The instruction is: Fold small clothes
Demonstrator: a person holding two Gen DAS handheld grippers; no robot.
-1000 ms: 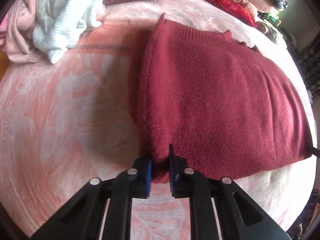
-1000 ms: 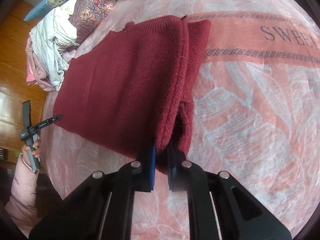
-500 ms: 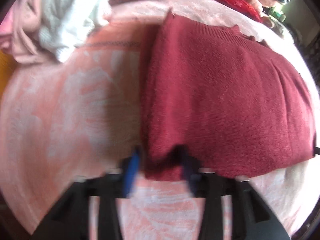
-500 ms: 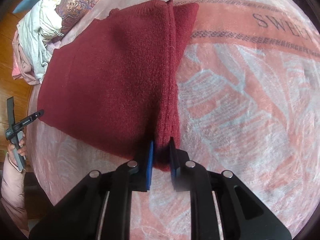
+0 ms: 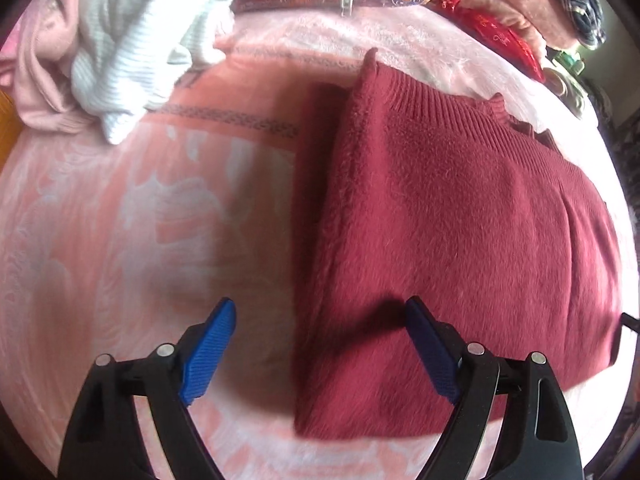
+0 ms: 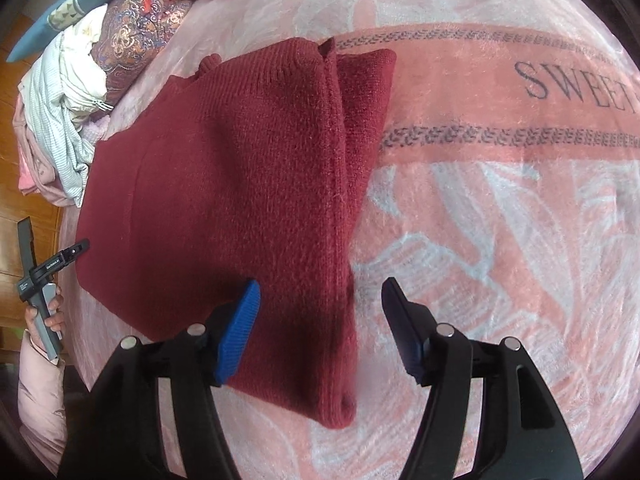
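Sweater [image 5: 460, 220], dark red knit, lies folded flat on pink patterned blanket [image 5: 100, 220], a narrower layer showing under one long edge. Left gripper [image 5: 320, 344]: jaws spread wide, grasping nothing, straddling the near corner. Right gripper [image 6: 320, 328]: same, jaws parted over the opposite near corner, empty. Both hover at the 2 ends of one edge, likely so the fold settles evenly. Unfolded clothes pile [image 6: 60, 120] sits well apart.
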